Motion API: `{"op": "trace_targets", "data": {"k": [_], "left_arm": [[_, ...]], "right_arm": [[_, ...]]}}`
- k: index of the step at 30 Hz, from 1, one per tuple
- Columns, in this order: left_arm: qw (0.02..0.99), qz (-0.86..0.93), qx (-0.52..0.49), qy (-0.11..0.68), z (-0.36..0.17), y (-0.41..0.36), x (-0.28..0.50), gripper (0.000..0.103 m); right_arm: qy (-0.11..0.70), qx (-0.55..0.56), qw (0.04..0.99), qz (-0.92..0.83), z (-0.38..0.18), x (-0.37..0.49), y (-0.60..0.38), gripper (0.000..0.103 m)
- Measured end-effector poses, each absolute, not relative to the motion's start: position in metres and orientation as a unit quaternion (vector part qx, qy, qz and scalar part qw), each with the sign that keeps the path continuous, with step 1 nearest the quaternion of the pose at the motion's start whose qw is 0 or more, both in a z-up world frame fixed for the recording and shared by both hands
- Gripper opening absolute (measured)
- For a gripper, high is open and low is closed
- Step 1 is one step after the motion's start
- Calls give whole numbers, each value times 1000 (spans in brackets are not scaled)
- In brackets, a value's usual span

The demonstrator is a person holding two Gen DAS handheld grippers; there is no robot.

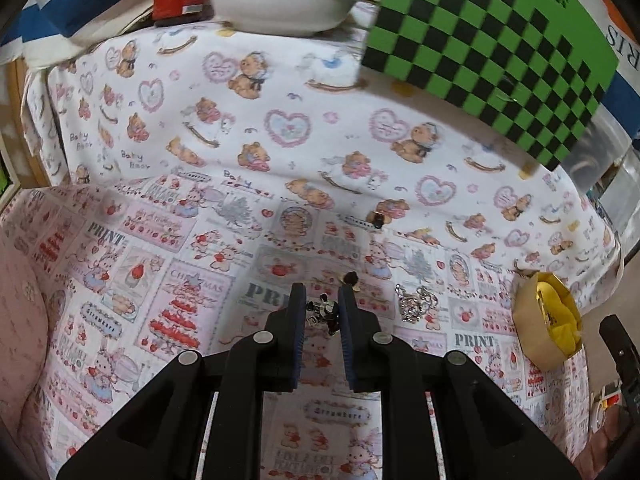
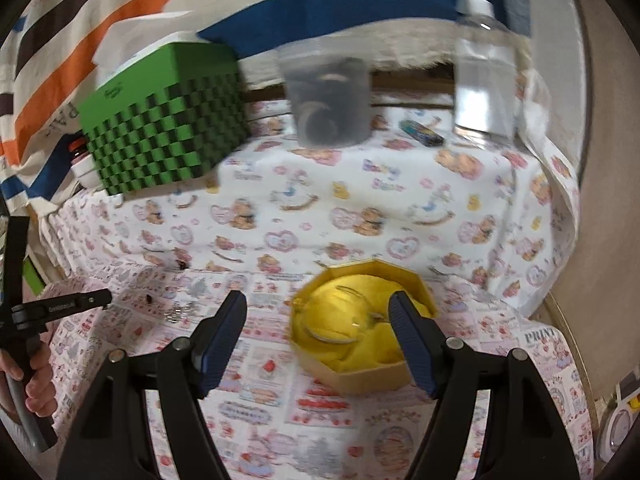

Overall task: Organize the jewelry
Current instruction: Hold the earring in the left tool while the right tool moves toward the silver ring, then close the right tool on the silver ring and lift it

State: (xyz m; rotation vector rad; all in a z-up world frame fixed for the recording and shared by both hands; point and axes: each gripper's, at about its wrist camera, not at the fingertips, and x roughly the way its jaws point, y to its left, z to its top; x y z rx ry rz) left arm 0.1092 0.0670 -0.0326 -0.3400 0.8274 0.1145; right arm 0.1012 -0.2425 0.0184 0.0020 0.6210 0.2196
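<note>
Pinching what seems a small charm (image 1: 325, 312), left fingers (image 1: 297, 336); right fingers (image 2: 226, 332) spread before yellow box (image 2: 360, 376).

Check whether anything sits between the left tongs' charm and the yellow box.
Only the silver jewelry lies on the cloth between them. The left tongs grip the charm; the box sits open to their right, so a lifted path looks clear.
</note>
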Motion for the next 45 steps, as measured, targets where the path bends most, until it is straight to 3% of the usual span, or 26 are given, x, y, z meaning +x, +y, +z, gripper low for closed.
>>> {"op": "trace_targets", "data": {"k": [18,24,29,36,41,45], "left_arm": [[885,73,-207,411,-44,96,115,15],[887,80,-203,408,-42,97,113,15],[884,90,-212,408,-42,108,112,15],[885,101,-199,408,-41,105,113,15],[887,111,-193,405,-40,106,112,15],[887,114,-195,404,-39,108,110,15]], "right_arm": [[355,-43,927,112,12,127,-144,70],[375,-52,913,152,1,135,-120,57],[410,-31,892,187,-11,147,-113,37],[452,-24,865,215,-31,167,-100,32],[465,-67,855,223,-46,173,-75,22],[465,-91,853,220,-54,179,-60,20]]}}
